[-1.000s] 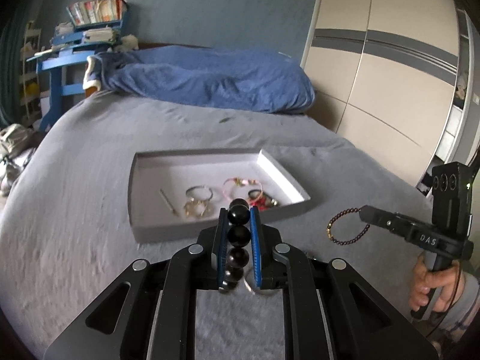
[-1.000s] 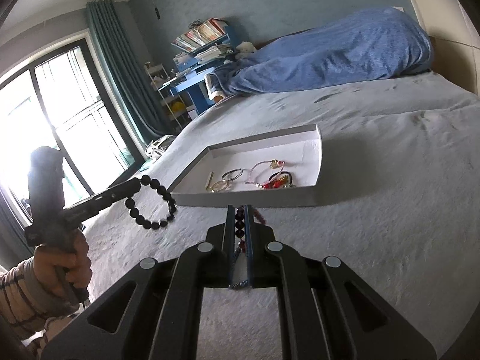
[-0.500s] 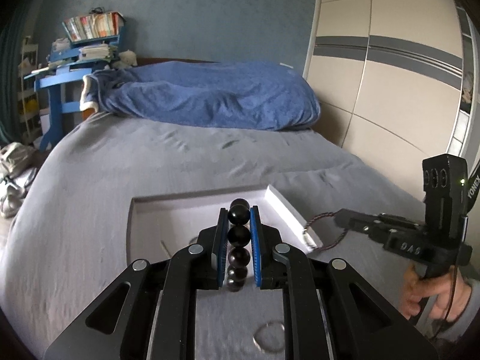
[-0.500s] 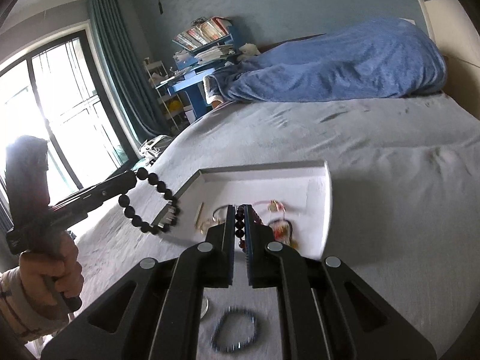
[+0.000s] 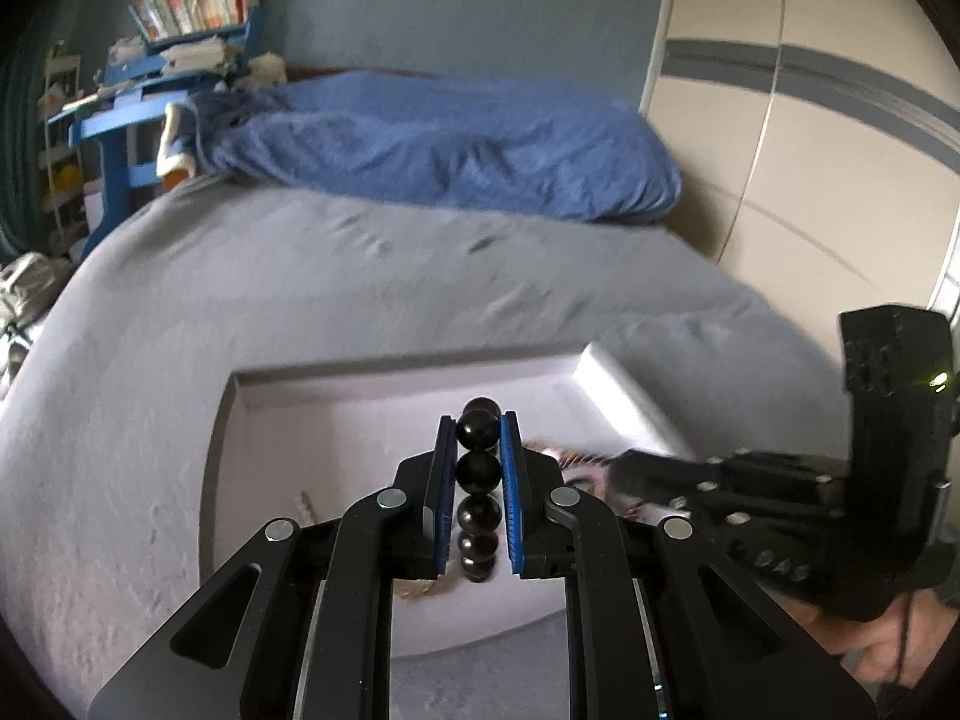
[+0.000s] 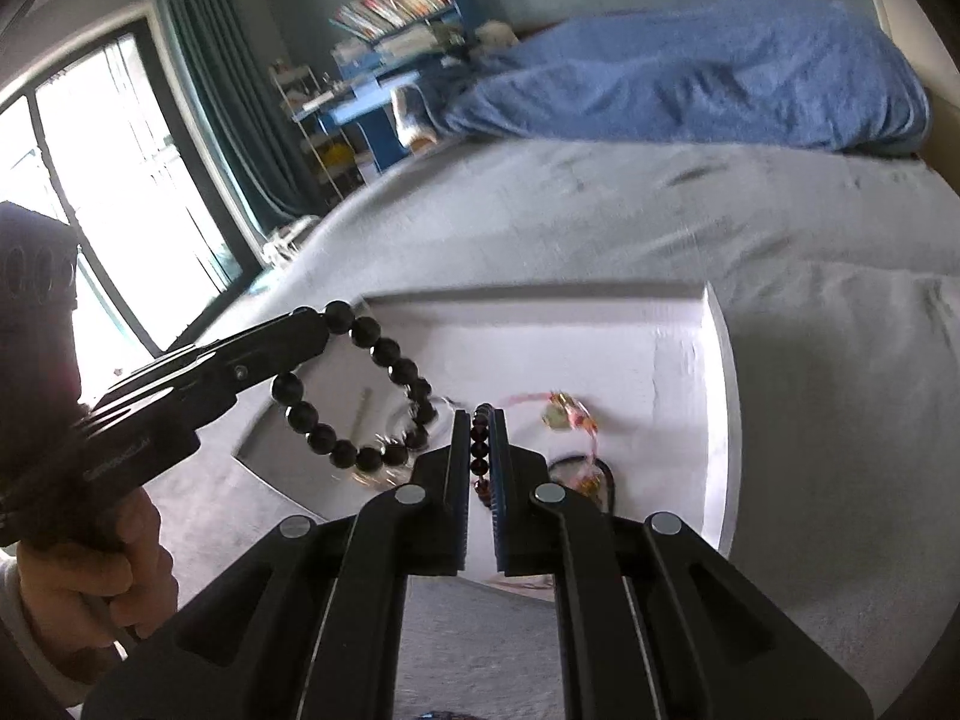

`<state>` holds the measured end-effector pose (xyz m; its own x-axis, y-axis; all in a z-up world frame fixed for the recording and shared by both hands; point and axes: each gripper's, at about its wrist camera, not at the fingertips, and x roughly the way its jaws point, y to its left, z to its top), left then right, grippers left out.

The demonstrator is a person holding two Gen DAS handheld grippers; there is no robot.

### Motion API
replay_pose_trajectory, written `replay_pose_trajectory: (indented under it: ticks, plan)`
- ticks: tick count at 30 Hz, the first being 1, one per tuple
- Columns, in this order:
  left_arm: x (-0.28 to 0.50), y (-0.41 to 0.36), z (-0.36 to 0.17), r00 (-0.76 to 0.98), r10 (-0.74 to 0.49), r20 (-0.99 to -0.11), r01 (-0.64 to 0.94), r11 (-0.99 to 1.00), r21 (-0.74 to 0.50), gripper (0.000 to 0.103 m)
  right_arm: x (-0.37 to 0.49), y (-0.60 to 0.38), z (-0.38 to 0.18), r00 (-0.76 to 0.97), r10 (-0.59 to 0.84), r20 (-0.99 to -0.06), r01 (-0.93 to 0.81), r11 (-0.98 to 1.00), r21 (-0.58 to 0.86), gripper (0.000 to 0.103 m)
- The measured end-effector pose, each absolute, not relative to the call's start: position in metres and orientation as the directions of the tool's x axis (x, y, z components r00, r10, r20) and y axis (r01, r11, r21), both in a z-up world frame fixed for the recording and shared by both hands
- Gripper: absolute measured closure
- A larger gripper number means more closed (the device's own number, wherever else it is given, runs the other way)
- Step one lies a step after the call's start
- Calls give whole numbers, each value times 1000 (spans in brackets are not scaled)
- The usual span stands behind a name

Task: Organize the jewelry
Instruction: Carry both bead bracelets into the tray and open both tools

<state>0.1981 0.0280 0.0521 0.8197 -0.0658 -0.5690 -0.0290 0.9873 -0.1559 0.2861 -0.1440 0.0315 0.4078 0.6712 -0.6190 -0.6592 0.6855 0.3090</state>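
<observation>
While the left wrist view looks down along the left gripper (image 5: 478, 438), its blue pads are closed on a black bead bracelet (image 5: 478, 471), whose beads stand in a line between the pads. Below them lies the white tray (image 5: 414, 381) on the grey bedspread (image 5: 180, 312). The right gripper (image 5: 618, 471) comes in from the right side, low over the tray, but it is blurred here.

Seen from the right wrist view, the right gripper (image 6: 480, 420) is closed on a dark red bead bracelet (image 6: 478, 447); only a short part of the string shows between the pads. The black bracelet hangs as a full loop under the left gripper (image 6: 315, 324), above the left part of the tray (image 6: 717, 360). A pink cord bracelet (image 6: 567, 417) already lies inside.

I judge that both bracelets are about to be set down. It would be good to lower each one near the tray floor before opening, on a free place, apart from the pink cord, so that they do not tangle.
</observation>
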Motion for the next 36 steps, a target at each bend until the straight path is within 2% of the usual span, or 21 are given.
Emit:
replay_pose_trajectory:
  ticks: [9,11,13,18,20,22,24,27,36]
  plan:
    - [203,42,17,765,8,-644,-102,989,-109,88,296,-146,7,432,593,-679,-625,740,248,97]
    - [203,44,14,754,24,-656,-116,989,-96,82,297,-144,4,444,571,-690,-621,752,223,97]
    - [202,45,13,756,23,-654,-115,989,-97,67,297,-144,3,456,557,-694,-615,761,207,95]
    - [192,44,16,772,15,-636,-99,990,-97,47,292,-149,9,478,564,-673,-619,760,197,64]
    - [186,43,19,780,8,-626,-93,990,-103,42,287,-153,13,486,574,-659,-623,757,200,58]
    - [177,40,23,791,3,-611,-88,990,-110,31,283,-158,16,492,582,-648,-622,755,206,54]
    - [168,36,26,797,-3,-604,-79,991,-109,26,273,-167,18,502,589,-634,-619,756,212,49]
    - [152,31,28,800,-19,-600,-58,992,-109,25,259,-181,20,511,595,-620,-613,759,222,41]
    - [107,21,18,787,-46,-615,-33,993,-116,23,222,-221,9,508,602,-616,-578,768,275,36]
